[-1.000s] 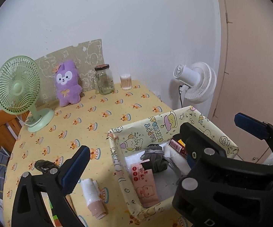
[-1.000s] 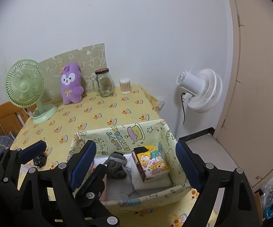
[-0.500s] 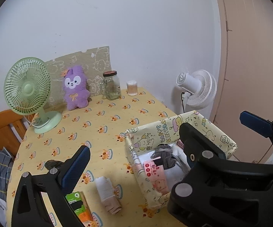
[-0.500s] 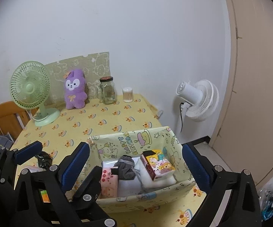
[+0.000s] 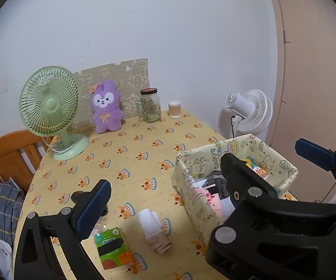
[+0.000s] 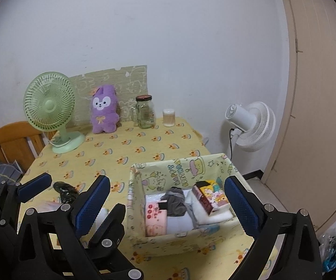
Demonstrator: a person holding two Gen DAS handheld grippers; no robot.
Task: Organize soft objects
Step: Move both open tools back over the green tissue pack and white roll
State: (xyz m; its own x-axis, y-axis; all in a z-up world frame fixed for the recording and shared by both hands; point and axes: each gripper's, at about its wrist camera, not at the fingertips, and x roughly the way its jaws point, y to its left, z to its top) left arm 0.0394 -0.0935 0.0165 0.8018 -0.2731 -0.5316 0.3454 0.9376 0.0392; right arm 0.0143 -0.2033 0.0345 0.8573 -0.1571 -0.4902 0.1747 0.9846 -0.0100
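Yellow fabric box (image 6: 179,170) already holds a grey sock (image 6: 175,201); a rolled white cloth (image 5: 152,227) lies at its nine o'clock. Both the left gripper (image 5: 200,175) and right gripper (image 6: 168,204) gape wide, empty. Approach the roll from above, pinching across its middle.

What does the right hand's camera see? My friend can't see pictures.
An open right gripper hangs over a yellow fabric box holding a grey sock, tissue packs and folded white cloth. Behind it on the table stand a green fan, purple plush bunny and glass jar.
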